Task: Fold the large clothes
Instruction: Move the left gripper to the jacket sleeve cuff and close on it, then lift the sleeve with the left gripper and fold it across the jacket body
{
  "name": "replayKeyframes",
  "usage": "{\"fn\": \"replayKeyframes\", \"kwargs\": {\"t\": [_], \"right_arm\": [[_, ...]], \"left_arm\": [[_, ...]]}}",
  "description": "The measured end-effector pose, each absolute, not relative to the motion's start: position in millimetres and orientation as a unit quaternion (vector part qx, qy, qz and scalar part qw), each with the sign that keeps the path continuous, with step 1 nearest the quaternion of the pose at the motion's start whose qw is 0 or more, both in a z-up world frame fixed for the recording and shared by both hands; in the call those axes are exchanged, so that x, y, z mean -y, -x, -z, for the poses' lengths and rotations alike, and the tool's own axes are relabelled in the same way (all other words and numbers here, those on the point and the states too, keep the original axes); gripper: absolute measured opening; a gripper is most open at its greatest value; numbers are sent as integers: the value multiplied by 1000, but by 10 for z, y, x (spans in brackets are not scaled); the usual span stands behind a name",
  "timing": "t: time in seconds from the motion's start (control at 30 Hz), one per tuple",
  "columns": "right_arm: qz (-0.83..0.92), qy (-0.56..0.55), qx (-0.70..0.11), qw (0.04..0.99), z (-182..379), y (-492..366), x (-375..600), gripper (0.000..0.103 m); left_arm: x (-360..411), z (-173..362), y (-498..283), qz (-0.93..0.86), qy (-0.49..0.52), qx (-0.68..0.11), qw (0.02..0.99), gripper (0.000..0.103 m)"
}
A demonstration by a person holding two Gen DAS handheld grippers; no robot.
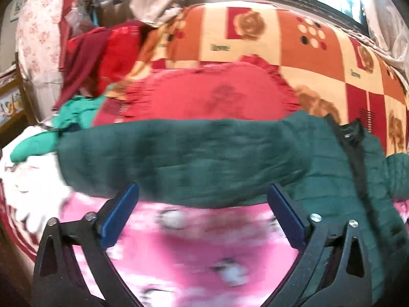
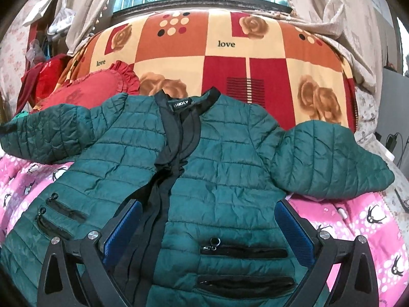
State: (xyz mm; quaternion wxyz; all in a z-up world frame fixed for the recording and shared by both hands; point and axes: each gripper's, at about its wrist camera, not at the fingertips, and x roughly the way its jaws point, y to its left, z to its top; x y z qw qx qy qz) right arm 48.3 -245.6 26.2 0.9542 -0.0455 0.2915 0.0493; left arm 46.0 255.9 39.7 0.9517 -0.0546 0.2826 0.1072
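Green quilted jacket [image 2: 217, 168] lies flat, front up, sleeves spread; I see left gripper [image 1: 203, 211] and right gripper [image 2: 208, 226] both spread, empty.

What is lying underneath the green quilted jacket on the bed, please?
The green quilted jacket lies spread on a pink penguin-print blanket; its collar end reaches the orange rose-patterned blanket. Whatever lies directly beneath the jacket's body is covered.

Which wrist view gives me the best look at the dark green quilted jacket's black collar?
The right wrist view: the black collar sits sharp and centred, label readable. The left wrist view is motion-blurred and shows mostly a sleeve of the dark green quilted jacket, with only black trim at right.
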Motion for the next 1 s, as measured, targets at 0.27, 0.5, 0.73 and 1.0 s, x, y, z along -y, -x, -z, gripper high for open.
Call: {"fn": "replayKeyframes", "kwargs": {"t": [0.27, 0.5, 0.73, 1.0], "right_arm": [[-60, 6, -306, 950, -242, -525, 2533, 103], [-59, 23, -321, 945, -146, -580, 2437, 103], [-56, 48, -327, 942, -77, -611, 2347, 103], [-60, 49, -324, 943, -91, -604, 2321, 103]], "left_arm": [[-3733, -221, -2, -134, 49, -231, 962, 91], [-4127, -46, -502, -63, 50, -288, 954, 91], [-4208, 93, -730, -29, 46, -312, 948, 72], [-3929, -78, -663, -4, 88, -352, 932, 13]]}}
